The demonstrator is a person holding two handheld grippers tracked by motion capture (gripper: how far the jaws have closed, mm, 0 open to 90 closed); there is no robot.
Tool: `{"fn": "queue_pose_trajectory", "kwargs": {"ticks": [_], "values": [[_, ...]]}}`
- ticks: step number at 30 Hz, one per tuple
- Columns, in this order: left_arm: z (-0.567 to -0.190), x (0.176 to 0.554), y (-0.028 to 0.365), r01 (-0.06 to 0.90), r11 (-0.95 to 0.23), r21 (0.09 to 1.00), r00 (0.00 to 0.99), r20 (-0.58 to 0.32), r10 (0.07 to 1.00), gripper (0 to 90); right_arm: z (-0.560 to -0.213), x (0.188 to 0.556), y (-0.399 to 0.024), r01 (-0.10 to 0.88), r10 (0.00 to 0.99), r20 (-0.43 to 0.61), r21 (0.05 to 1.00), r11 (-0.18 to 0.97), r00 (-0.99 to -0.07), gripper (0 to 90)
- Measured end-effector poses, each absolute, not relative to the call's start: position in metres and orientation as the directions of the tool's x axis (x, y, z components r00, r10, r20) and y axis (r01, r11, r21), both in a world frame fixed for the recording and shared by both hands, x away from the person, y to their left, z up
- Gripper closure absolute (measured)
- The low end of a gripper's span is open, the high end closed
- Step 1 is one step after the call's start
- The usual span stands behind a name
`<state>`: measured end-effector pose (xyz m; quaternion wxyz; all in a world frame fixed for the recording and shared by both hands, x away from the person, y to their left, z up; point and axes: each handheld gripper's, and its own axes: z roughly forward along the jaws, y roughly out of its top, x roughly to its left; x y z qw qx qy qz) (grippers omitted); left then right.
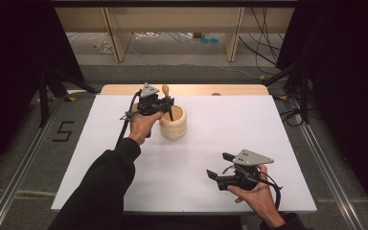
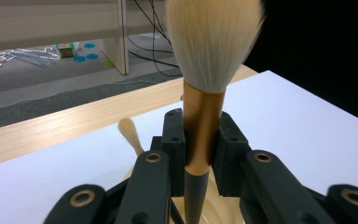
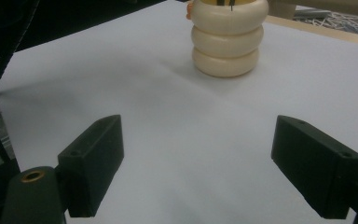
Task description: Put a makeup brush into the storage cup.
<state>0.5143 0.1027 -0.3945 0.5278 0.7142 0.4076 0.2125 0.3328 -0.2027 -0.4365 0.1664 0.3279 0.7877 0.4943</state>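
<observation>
Brush (image 2: pixel 204 116) first: I've got it pinched upright in my left gripper (image 2: pixel 200 154), jaws clamped on the gold ferrule, bristles up, dark handle hanging down toward the cream holder (image 2: pixel 214 210) right beneath. In the high view that gripper (image 1: pixel 165 103) sits over the holder (image 1: pixel 173 123) near the back of the white bench (image 1: pixel 220 143), left of centre.

Nearest to me, my right gripper (image 1: pixel 220 172) rests low at the front right, jaws spread wide with nothing between them, well apart from the holder (image 3: pixel 227 39). I'd leave it parked there; it isn't needed for this step.

Now the drop-in, as I judge it: keep the brush vertical and lower it straight so the handle tip clears the rim. There's another wooden tool (image 2: pixel 130 135) leaning in the holder just beside my brush, so I'd aim for the free side and not knock it. Ease off the grip only once the handle is well inside, or the holder may tip.
</observation>
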Motion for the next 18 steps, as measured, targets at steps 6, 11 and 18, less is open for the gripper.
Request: {"fn": "queue_pose_trajectory", "kwargs": {"ticks": [6, 11, 18], "values": [[-0.405, 0.513, 0.102, 0.376, -0.127, 0.918, 0.578, -0.126, 0.806, 76.7, -0.437, 0.333, -0.202, 0.347, 0.678, 0.063, 0.891, 0.292, -0.733, 17.8], [-0.410, 0.511, 0.102, 0.395, -0.130, 0.909, 0.578, -0.136, 0.805, 65.5, -0.437, 0.333, -0.202, 0.352, 0.678, 0.064, 0.888, 0.296, -0.732, 18.0], [-0.408, 0.509, 0.108, 0.400, -0.139, 0.906, 0.557, -0.120, 0.821, 36.8, -0.437, 0.333, -0.202, 0.349, 0.674, 0.067, 0.890, 0.293, -0.736, 18.0]]}}
